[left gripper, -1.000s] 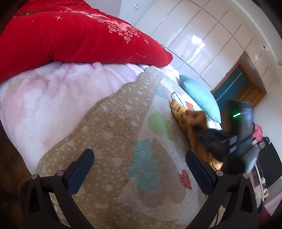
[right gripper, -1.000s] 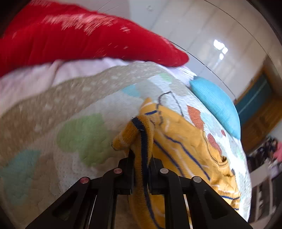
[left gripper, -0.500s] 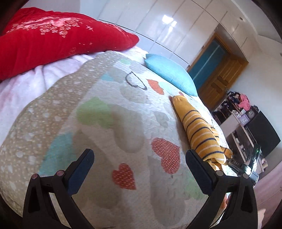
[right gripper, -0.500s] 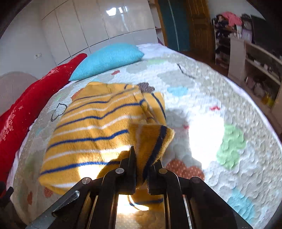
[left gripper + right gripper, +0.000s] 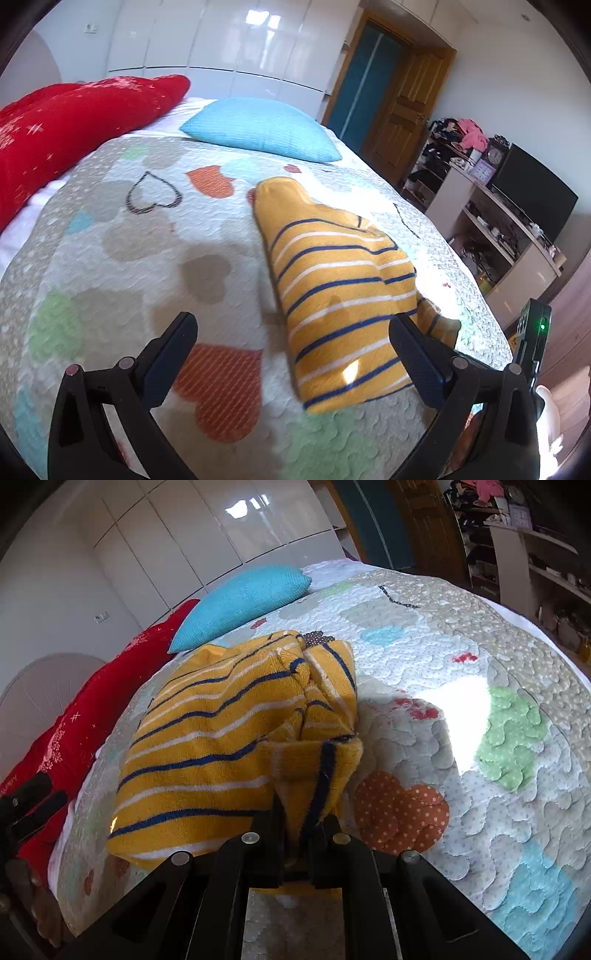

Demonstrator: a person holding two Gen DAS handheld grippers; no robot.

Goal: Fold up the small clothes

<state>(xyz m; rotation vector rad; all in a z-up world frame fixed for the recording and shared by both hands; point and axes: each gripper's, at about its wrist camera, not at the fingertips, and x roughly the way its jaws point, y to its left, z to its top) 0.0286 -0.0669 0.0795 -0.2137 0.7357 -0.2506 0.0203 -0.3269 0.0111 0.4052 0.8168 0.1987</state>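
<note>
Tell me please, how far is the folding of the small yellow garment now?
Partly done, it seems. The yellow striped garment already lies doubled over on the quilt. In hand: the right gripper is shut on one striped corner, held raised above the rest. The left gripper is open and holds nothing, close beside the garment. Left to do: lay the held corner down, release it, and probably flatten the fold.

A: Where is the stripy yellow top (image 5: 332, 295)?

B: On the heart blanket (image 5: 147, 240), toward four o'clock. The left gripper (image 5: 291, 354) is wide open at six.

A: And the blue pillow (image 5: 262, 129)?

B: Up at twelve.
</note>
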